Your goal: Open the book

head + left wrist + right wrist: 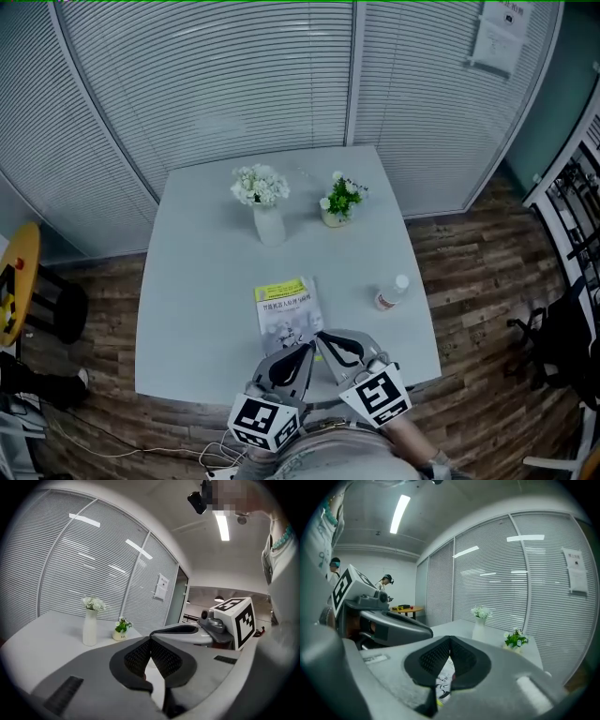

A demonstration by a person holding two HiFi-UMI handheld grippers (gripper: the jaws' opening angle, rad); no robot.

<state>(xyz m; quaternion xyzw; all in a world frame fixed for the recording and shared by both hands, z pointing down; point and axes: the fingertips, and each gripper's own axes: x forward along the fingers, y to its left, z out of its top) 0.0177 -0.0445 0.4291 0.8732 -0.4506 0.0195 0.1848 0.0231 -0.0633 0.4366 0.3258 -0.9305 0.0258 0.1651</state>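
1. i see a pale grey square desk (pixel 187 281) in front of a wall of white slatted blinds (pixel 234 84).
2. at its far side stand a tall white vase of white flowers (pixel 268 223) and, just to the right, a small pot of green leaves and white blooms (pixel 336 214). both are well apart from the book.
3. a small white bottle with a red label (pixel 391 293) lies on its side near the right edge, off to the side of the book.
4. the thin paperback book with a yellow-green band on its cover (pixel 286 314) lies closed and flat on the near half of the desk.
5. my left hand-held gripper (pixel 307 347) is clenched on nothing, its tip at the book's near right corner.
6. my right hand-held gripper (pixel 320 336) is clenched empty too, just beside the left. the book's cover shows beneath its jaws.
7. nothing stands between either hand-held gripper and the book.
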